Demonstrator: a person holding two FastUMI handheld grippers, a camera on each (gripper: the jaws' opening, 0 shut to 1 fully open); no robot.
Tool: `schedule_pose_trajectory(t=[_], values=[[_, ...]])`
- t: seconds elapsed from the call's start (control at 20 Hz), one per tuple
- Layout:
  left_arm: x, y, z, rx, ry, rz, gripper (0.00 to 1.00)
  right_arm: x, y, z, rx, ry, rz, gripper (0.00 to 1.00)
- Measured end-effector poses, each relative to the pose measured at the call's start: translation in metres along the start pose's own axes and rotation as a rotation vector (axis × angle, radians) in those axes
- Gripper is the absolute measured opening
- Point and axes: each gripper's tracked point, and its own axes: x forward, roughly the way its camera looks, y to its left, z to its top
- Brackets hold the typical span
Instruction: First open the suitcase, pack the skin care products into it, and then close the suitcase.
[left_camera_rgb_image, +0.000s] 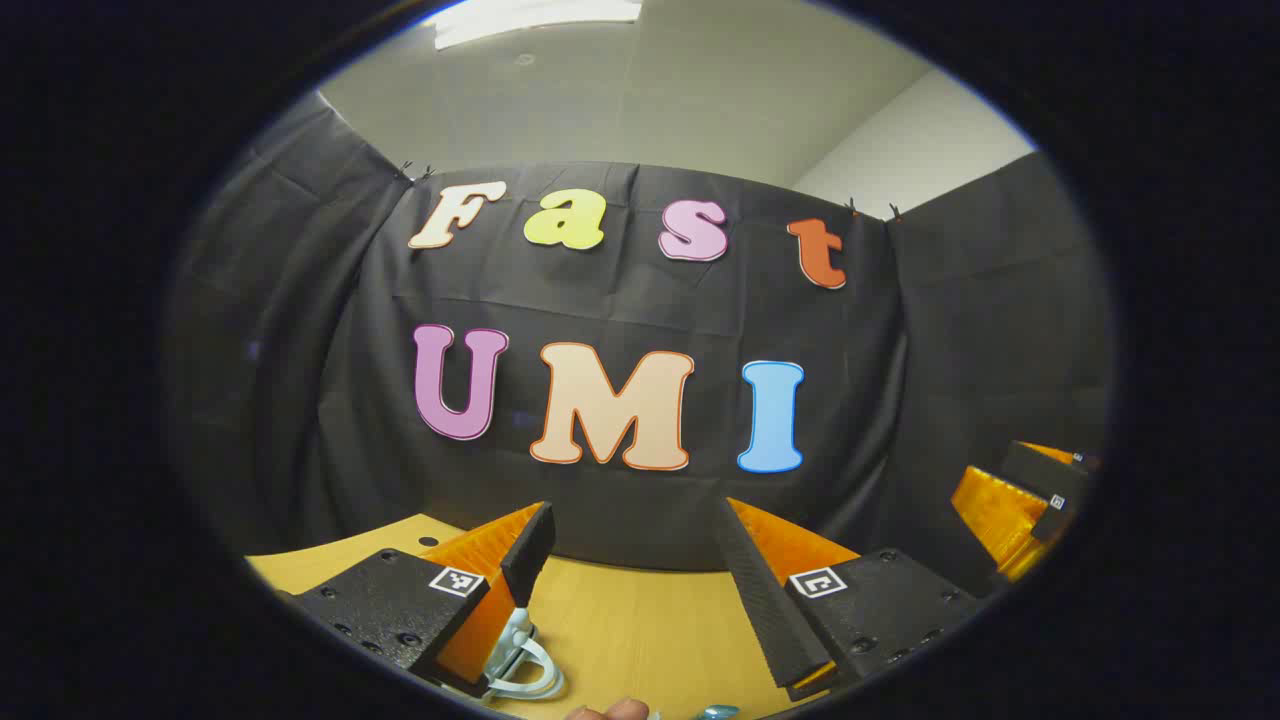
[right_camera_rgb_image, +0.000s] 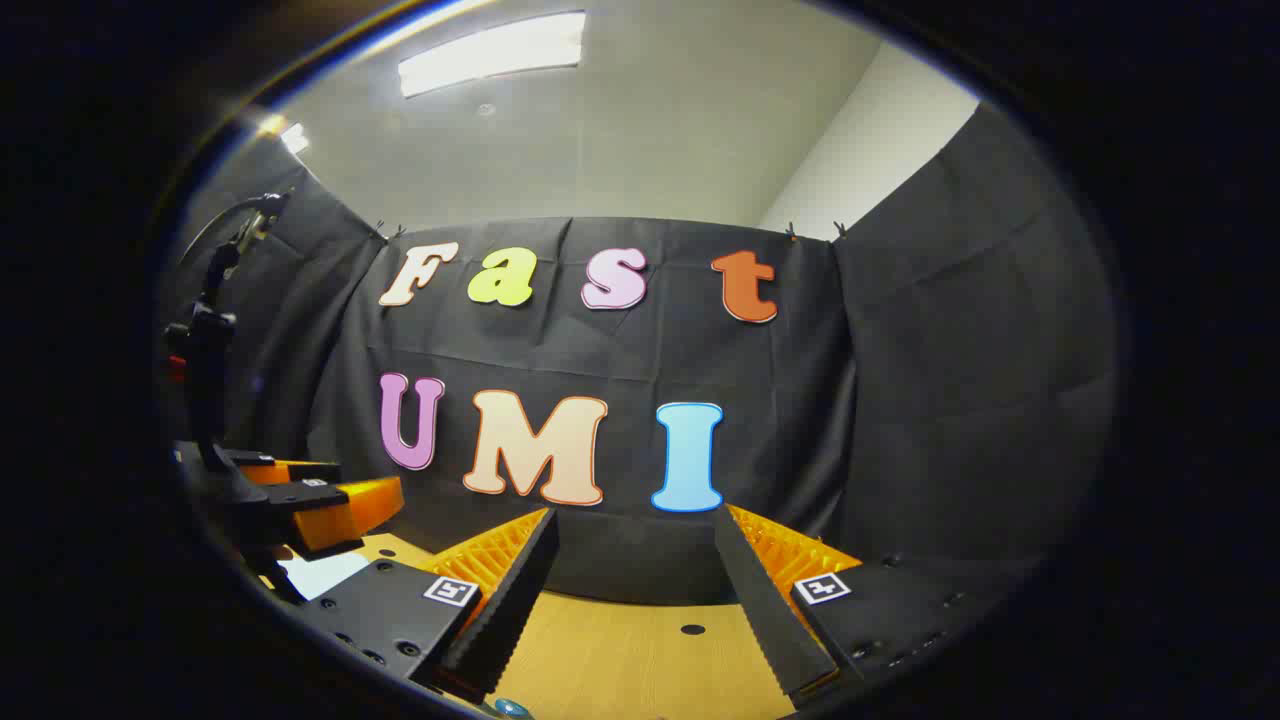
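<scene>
You held both grippers, left gripper (left_camera_rgb_image: 640, 560) and right gripper (right_camera_rgb_image: 632, 570), with fingers spread apart above the wooden table (left_camera_rgb_image: 640, 620), a pale-blue suitcase handle (left_camera_rgb_image: 520, 660) lying just beside the left finger.

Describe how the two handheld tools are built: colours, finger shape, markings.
Each tool, left and right, has two wedge-shaped fingers with black ribbed inner pads and orange ribbed backs. The fingers sit on black textured blocks with screw holes, each carrying a small square black-and-white marker. In the right gripper view, black cabling rises over the left tool.
</scene>
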Motion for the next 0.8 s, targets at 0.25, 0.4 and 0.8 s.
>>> schedule_pose_trajectory(t=[0.25, 0.4, 0.8], values=[[0.01, 0.014, -0.004, 0.04, 0.004, -0.015, 0.94, 0.019, 0.005, 0.001, 0.06, -0.017, -0.033, 0.98], [0.015, 0.033, -0.011, 0.049, 0.026, 0.019, 0.94, 0.022, 0.014, 0.001, 0.06, -0.029, -0.035, 0.98], [0.023, 0.086, -0.081, 0.091, 0.178, 0.081, 0.92, 0.023, 0.036, -0.027, 0.024, 0.023, -0.022, 0.98]])
